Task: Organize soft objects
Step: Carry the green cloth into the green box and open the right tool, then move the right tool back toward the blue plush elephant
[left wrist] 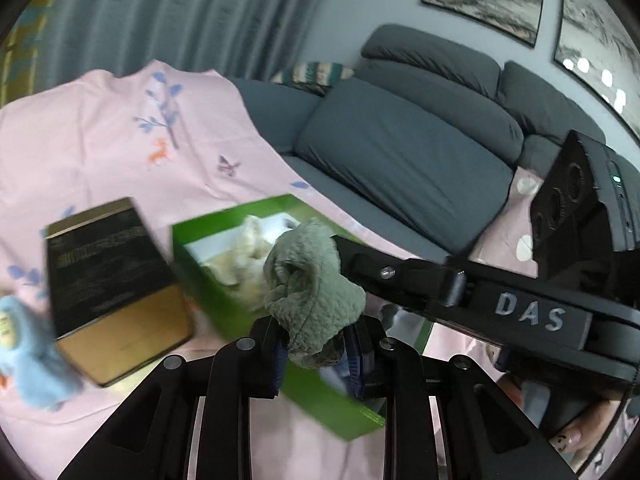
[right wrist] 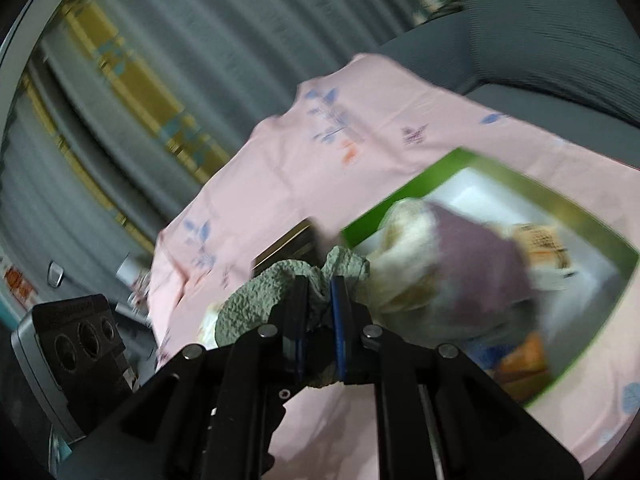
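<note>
A grey-green textured cloth (left wrist: 310, 292) hangs between both grippers above a green box (left wrist: 192, 244) with a white inside. My left gripper (left wrist: 316, 350) is shut on the cloth's lower end. My right gripper (right wrist: 318, 300) is shut on the same cloth (right wrist: 260, 296); its arm reaches in from the right in the left wrist view. The green box (right wrist: 448, 168) holds a cream fluffy item (left wrist: 248, 256) and a purple soft item (right wrist: 480, 268). A light blue plush toy (left wrist: 28, 356) lies at the far left on the pink sheet (left wrist: 100, 140).
A black and gold box (left wrist: 108, 280) lies left of the green box. A grey sofa (left wrist: 400, 148) stands behind, grey curtains (left wrist: 180, 12) at the back. The pink sheet (right wrist: 320, 168) covers the surface.
</note>
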`<state>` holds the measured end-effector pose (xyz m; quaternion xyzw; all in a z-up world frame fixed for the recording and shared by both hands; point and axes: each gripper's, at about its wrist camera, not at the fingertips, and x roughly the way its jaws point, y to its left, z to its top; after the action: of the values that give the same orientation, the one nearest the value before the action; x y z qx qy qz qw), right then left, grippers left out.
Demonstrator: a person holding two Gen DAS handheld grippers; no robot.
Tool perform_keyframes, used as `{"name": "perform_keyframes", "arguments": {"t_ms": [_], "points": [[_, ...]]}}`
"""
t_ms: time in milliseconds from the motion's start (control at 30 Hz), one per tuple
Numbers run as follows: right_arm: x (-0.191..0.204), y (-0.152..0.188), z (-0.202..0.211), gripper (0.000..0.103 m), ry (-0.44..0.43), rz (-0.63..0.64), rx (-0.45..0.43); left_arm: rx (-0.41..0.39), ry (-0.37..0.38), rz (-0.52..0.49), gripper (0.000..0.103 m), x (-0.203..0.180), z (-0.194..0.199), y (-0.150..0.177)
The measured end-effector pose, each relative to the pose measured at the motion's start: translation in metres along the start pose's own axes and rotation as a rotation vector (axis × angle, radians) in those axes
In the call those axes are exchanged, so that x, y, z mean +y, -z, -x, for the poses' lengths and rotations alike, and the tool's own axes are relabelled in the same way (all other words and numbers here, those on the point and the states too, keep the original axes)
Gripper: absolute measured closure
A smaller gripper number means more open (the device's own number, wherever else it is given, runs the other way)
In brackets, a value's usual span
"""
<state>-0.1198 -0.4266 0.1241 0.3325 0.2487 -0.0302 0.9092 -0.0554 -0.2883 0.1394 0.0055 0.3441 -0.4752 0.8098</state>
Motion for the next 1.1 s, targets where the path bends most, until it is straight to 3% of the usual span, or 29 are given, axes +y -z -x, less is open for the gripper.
{"name": "perform_keyframes", "arguments": {"t_ms": [233, 567, 633, 700, 767, 967, 1033, 1100], "points": [[-0.050, -0.014, 0.014, 0.092, 0.121, -0.095, -0.081, 0.050, 0.006, -0.013, 0.078, -0.018, -0.048, -0.010], [-0.088, -0.017, -0.004, 0.092, 0.223, -0.173, -0.029, 0.099, -0.023, 0.003, 0.078, -0.020, -0.081, -0.007], [-0.088, -0.016, -0.004, 0.090, 0.217, -0.178, -0.025, 0.107, -0.034, -0.002, 0.067, -0.021, -0.083, -0.005], [-0.086, -0.016, -0.001, 0.089, 0.213, -0.174, -0.031, 0.114, -0.038, -0.003, 0.042, -0.022, -0.082, -0.004], [-0.083, -0.016, 0.002, 0.089, 0.212, -0.166, -0.038, 0.111, -0.023, 0.005, 0.030, -0.022, -0.074, -0.002], [-0.069, -0.014, 0.008, 0.086, 0.217, -0.128, -0.050, 0.047, -0.013, 0.036, 0.020, -0.015, -0.036, -0.003], [-0.060, -0.014, 0.010, 0.079, 0.218, -0.105, -0.056, 0.022, -0.006, 0.044, 0.019, -0.010, -0.018, -0.002], [-0.052, -0.013, 0.013, 0.059, 0.223, -0.085, -0.068, -0.002, -0.015, 0.053, 0.015, -0.005, 0.002, -0.001]]}}
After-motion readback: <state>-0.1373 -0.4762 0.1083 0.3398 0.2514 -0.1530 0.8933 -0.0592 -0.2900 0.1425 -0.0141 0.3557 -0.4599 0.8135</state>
